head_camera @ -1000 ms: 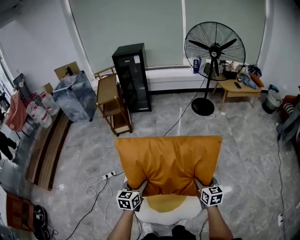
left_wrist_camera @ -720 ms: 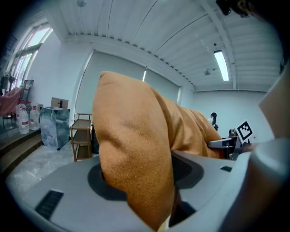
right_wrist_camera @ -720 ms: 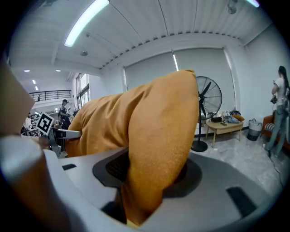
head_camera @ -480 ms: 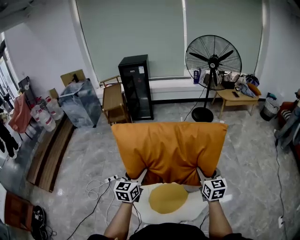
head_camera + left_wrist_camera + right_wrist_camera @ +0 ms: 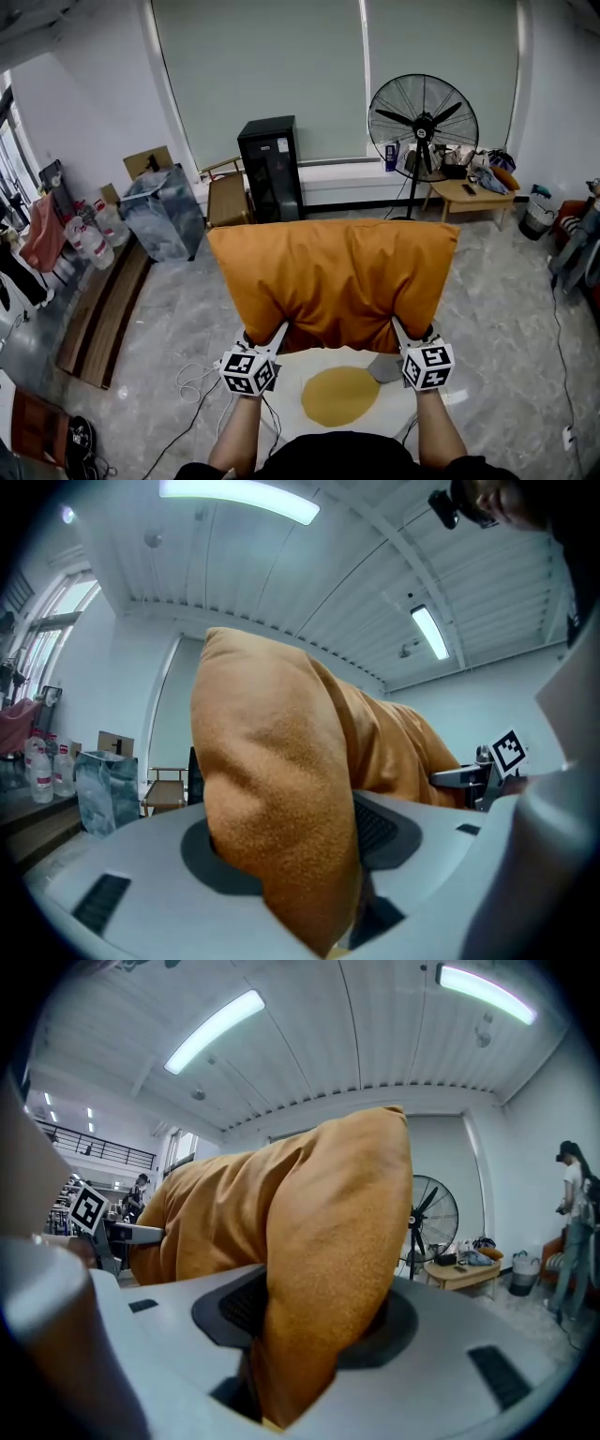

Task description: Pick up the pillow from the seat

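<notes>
The left gripper point(image 5: 279, 332) had its jaws partly closed, pinching the lower left corner of the pillow point(image 5: 333, 277). In the left gripper view the soft cloth bulged out between the two grey jaws and pressed against the dark ribbed pads point(image 5: 375, 825). The right gripper point(image 5: 397, 330) held the lower right corner in the same way, its jaws a little apart with a thick fold of cloth squeezed between them. Each gripper carried a cube with black-and-white square markers, near the person's wrist.

The pillow was a plump, roughly square cushion in orange, finely napped cloth, creased where the jaws gathered it. It stood upright between the two grippers, held in front of the person, with its lower edge above the far side of the seat point(image 5: 286, 375).

The seat was rounded and white, with a flat orange oval pad point(image 5: 339, 396) in its middle, and the pad lay fully uncovered.

Around the seat, the grey marbled floor point(image 5: 178, 309) was smooth and glossy and mostly open. A white cable point(image 5: 192, 380) lay looped on it to the left. Farther off, along the window wall, stood a black cabinet point(image 5: 271, 167), a round-caged standing fan point(image 5: 423, 117) and a low wooden table point(image 5: 469, 192), all well apart from the pillow.
</notes>
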